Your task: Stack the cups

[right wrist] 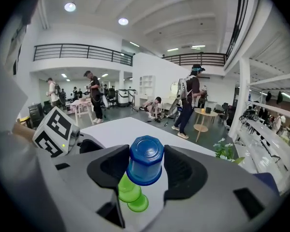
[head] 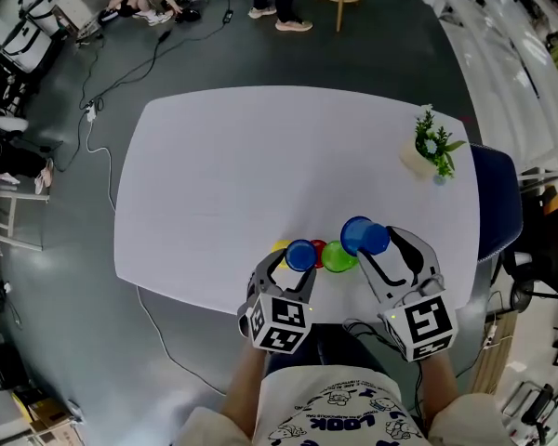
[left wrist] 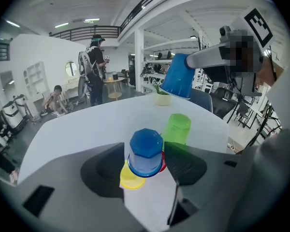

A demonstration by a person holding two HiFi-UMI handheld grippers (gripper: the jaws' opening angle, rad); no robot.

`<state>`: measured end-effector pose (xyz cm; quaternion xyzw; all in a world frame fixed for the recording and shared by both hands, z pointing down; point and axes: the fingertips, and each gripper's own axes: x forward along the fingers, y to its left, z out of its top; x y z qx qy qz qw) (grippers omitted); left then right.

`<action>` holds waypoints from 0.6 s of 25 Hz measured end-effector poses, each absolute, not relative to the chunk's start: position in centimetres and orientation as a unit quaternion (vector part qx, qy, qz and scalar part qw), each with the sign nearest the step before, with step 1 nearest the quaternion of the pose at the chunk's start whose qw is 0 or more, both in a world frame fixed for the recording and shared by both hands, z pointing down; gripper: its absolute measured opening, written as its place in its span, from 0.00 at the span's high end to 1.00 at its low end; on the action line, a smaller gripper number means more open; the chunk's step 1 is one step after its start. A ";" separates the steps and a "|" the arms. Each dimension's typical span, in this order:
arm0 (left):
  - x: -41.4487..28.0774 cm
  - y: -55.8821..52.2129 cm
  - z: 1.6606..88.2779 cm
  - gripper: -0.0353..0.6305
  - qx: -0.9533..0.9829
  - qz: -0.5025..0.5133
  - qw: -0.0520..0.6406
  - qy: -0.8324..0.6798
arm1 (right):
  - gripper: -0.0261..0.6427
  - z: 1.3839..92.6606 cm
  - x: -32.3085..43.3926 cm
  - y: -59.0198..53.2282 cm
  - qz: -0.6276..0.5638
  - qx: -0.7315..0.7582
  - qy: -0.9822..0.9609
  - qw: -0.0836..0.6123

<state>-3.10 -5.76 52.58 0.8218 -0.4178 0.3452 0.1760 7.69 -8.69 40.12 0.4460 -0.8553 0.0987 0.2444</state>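
Note:
On the white table (head: 260,156), near its front edge, a blue cup (head: 300,255) stands upside down between the fingers of my left gripper (head: 291,266). The pads look slightly apart from the cup, so that gripper is open. In the left gripper view this blue cup (left wrist: 146,151) hides most of a yellow cup (left wrist: 130,180) and a red one (left wrist: 163,165). A green cup (head: 338,257) stands upside down just to their right. My right gripper (head: 379,242) is shut on a second blue cup (right wrist: 146,161) and holds it in the air above the green cup (right wrist: 128,190).
A small potted plant (head: 434,147) stands at the table's far right corner. A dark blue chair (head: 498,203) sits against the table's right side. Cables (head: 121,82) run over the floor at the left, and people stand beyond the table's far end.

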 end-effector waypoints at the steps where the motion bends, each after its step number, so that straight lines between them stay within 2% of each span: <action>1: -3.0 -5.6 52.4 0.55 0.822 0.341 0.176 -0.420 | 0.60 40.1 7.3 -8.4 0.096 0.435 -0.860 0.248; 8: -3.5 -3.9 50.9 0.55 0.823 0.299 0.210 -0.435 | 0.60 41.0 4.4 -6.3 0.088 0.368 -0.882 0.280; 15: -7.3 -2.6 50.9 0.59 0.805 0.289 0.232 -0.463 | 0.60 41.8 1.0 -5.5 0.078 0.331 -0.891 0.300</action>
